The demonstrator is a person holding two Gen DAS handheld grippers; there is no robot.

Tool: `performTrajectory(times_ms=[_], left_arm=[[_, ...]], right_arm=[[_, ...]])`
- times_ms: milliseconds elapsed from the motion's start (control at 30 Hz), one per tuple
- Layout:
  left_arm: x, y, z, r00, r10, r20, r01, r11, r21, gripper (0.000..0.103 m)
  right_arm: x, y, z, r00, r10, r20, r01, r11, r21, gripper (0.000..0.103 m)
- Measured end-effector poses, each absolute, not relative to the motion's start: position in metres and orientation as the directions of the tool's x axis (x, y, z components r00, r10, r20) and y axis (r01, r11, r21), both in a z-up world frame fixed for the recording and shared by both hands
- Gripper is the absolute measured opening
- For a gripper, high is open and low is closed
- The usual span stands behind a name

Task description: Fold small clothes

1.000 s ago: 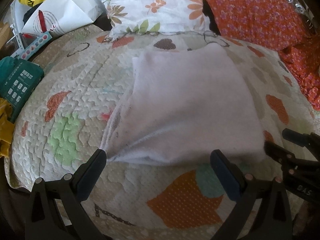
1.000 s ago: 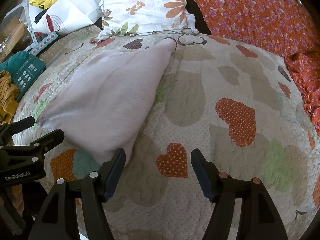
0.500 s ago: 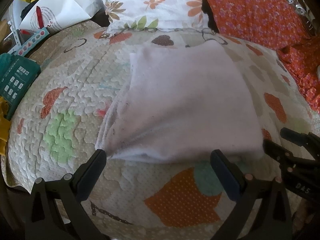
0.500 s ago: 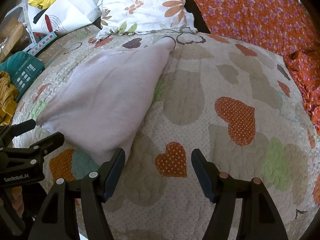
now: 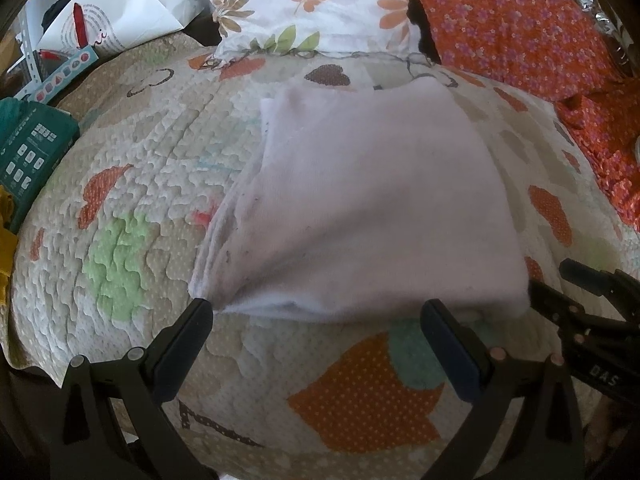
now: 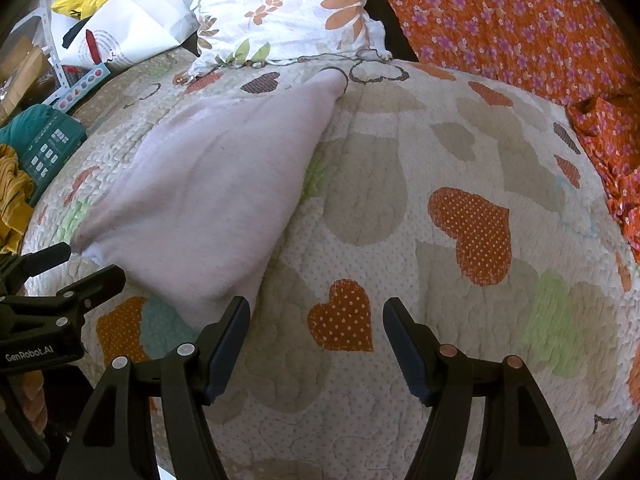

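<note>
Folded pale-lilac knit cloth lies at twelve o'clock on heart-print quilt; left gripper and right gripper, both released, should pinch its near corners evenly.

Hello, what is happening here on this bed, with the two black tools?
A person is folding small clothes with two hand-held grippers. A pale folded cloth lies flat on the heart-patterned quilt. The left gripper is open at the cloth's near edge. The right gripper is open over bare quilt, beside the cloth's near corner. Neither holds anything. A floral pillow lies beyond the cloth.
</note>
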State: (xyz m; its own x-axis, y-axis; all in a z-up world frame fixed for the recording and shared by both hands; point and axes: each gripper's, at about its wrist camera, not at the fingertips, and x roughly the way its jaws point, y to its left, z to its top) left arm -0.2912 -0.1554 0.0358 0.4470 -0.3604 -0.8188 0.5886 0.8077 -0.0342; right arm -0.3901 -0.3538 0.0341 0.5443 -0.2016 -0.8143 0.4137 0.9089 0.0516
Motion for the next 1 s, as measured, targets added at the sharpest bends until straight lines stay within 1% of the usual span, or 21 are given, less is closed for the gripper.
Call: performTrajectory(times_ms=[1000], left_arm=[[-0.2863,-0.1511,0.0347,0.43,-0.366,-0.825,0.58,0.813,-0.058,0.103]], right_arm=[[-0.391,-0.356,0.0323,0.538,-0.199,-0.819,0.413,0.91,0.05,0.075]])
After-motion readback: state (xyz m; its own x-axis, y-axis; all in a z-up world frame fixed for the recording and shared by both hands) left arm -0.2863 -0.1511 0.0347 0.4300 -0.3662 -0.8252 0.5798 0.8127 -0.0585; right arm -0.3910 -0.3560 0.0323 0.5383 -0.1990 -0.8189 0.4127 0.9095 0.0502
